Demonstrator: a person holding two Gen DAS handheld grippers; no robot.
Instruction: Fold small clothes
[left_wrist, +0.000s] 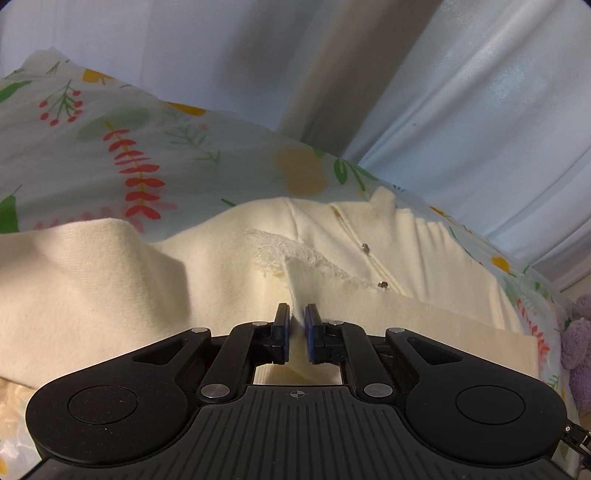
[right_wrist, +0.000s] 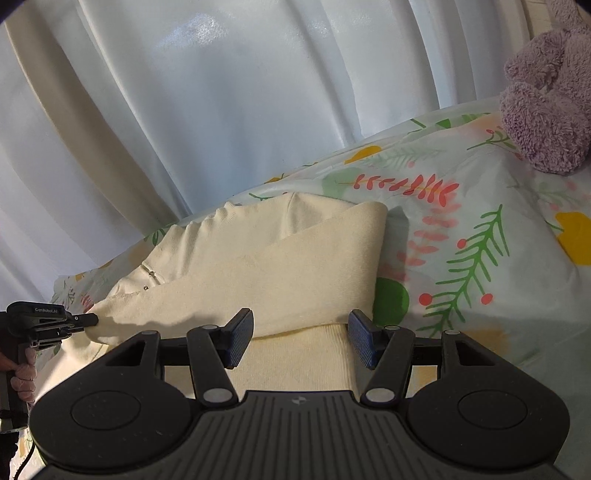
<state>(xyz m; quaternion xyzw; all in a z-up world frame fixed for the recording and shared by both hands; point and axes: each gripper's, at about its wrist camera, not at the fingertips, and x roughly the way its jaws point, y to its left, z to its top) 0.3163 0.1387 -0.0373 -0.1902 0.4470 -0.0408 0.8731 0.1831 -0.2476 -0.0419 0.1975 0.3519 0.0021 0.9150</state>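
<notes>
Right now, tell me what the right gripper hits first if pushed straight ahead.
Probably the cream garment: the open right gripper has it lying directly ahead between its fingers. Depth is hard to judge.

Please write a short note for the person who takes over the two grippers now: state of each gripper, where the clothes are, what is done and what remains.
Left gripper: shut on a pinch of the cream cardigan.
Right gripper: open, above the cardigan's lower part, gripping nothing.
The cardigan lies on the floral bedsheet, one sleeve already folded across the body.
Left: finish the fold with the pinched part, then fold the body.
</notes>
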